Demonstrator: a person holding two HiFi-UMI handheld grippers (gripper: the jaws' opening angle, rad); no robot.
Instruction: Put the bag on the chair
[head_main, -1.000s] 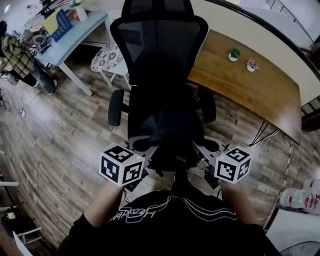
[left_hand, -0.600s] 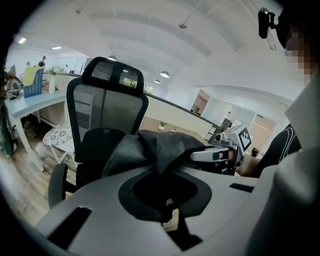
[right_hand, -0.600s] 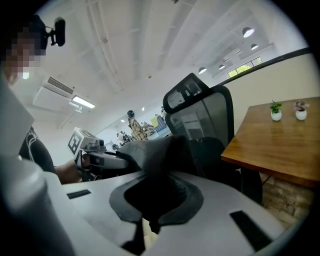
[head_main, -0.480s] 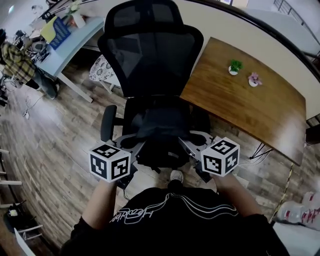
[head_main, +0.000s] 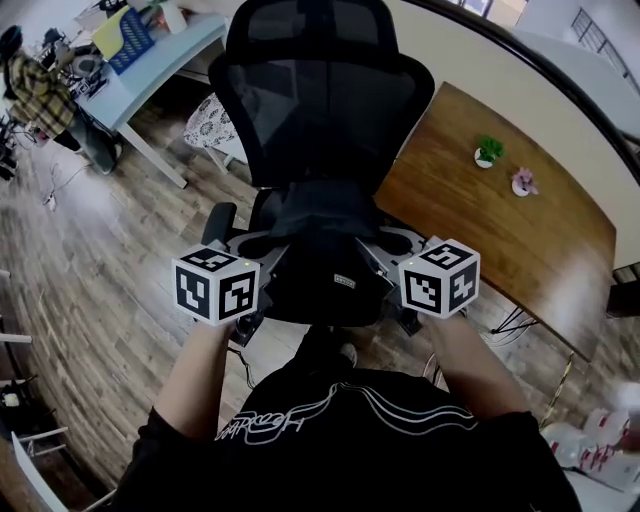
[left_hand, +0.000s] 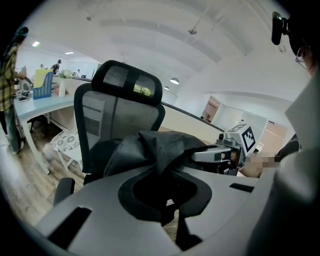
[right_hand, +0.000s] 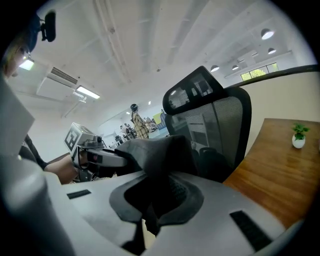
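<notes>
A black fabric bag (head_main: 320, 262) hangs between my two grippers, just in front of a black mesh office chair (head_main: 320, 105) and over the front of its seat. My left gripper (head_main: 265, 262) is shut on the bag's left edge, with cloth bunched between its jaws (left_hand: 155, 147). My right gripper (head_main: 375, 258) is shut on the bag's right edge (right_hand: 155, 150). From the left gripper view the right gripper (left_hand: 220, 155) shows beyond the bag. The right gripper view shows the left gripper (right_hand: 95, 156) the same way. The bag hides most of the seat.
A wooden table (head_main: 500, 215) with two small potted plants (head_main: 489, 152) stands right of the chair. A white desk (head_main: 150, 70) and a patterned stool (head_main: 215, 120) are at the back left, near a person in a plaid shirt (head_main: 35, 90). The floor is wood plank.
Both grippers and the bag have come closer to the chair and higher. The bag now hangs over the front of the seat instead of short of it.
</notes>
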